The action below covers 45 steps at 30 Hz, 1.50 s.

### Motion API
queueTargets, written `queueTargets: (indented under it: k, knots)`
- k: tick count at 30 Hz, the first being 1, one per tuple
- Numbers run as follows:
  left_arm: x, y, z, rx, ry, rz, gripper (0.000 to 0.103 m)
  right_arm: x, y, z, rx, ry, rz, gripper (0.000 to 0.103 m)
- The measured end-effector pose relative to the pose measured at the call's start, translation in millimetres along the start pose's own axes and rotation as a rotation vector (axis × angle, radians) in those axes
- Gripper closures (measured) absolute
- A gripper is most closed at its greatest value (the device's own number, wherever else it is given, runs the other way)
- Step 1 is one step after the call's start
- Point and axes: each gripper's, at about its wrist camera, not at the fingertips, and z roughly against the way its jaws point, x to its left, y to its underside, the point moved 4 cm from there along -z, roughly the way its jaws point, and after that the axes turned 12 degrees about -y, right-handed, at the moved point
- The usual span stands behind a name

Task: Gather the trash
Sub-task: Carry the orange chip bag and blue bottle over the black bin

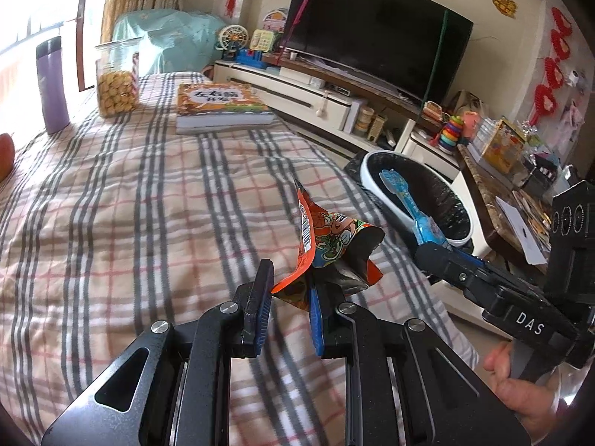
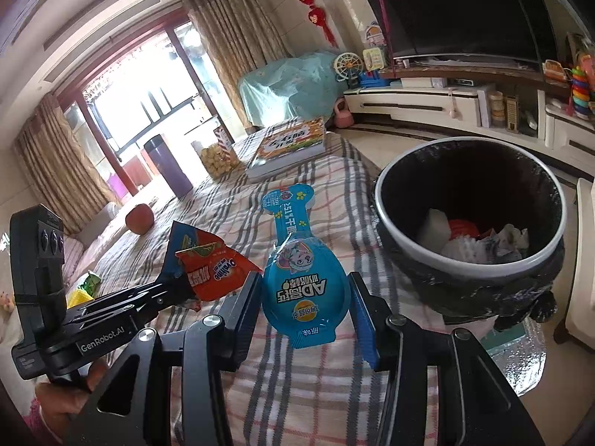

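Right hand-held gripper (image 2: pixel 303 312) clamping blue pouch (image 2: pixel 297 278) beside trash bin (image 2: pixel 409 245), left hand-held gripper (image 1: pixel 288 297) apparently pinching orange wrapper (image 1: pixel 327 245)

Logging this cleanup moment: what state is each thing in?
Left gripper: shut on orange wrapper, crumpled.
Right gripper: shut on blue pouch, flattened.
Trash bin: open, bag-lined, partly filled.
Cookie jar: upright, partly full.
Purple flask: upright, capped.
Book: closed, flat.
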Motion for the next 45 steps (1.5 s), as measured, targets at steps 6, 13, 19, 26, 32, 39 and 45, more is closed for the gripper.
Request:
queueTargets:
  k: [6, 13, 19, 26, 32, 39, 45]
  knots:
    - [-14.9, -5.5, -0.6, -0.007, 0.027, -0.022, 0.086, -9.5, -2.8, 9.2, -0.018, 0.016, -0.015, 0.056]
    - [-31.5, -10.4, -1.4, -0.014, 0.054, -0.045, 0.086, -22.2, -5.1, 18.7, -0.032, 0.038, -0.033, 0.056]
    - [-43.4, -13.7, -3.0, -0.017, 0.071, -0.064, 0.086, -31.9, -4.9, 27.1, -0.042, 0.056, -0.051, 0.056]
    - [-57.9, -16.0, -7.9, -0.014, 0.083, -0.091, 0.086, -40.0, -6.8, 35.8, -0.062, 0.073, -0.067, 0.056]
    - [-67.7, -19.2, -11.1, -0.013, 0.089, -0.107, 0.086, -50.9, -11.4, 42.5, -0.073, 0.083, -0.077, 0.056]
    - [-81.5, -25.1, -15.2, -0.013, 0.102, -0.13, 0.086, -62.5, -15.9, 49.5, -0.087, 0.097, -0.088, 0.056]
    - [-95.2, -30.6, -18.1, -0.016, 0.113, -0.146, 0.086, -70.6, -19.1, 53.6, -0.093, 0.108, -0.1, 0.056]
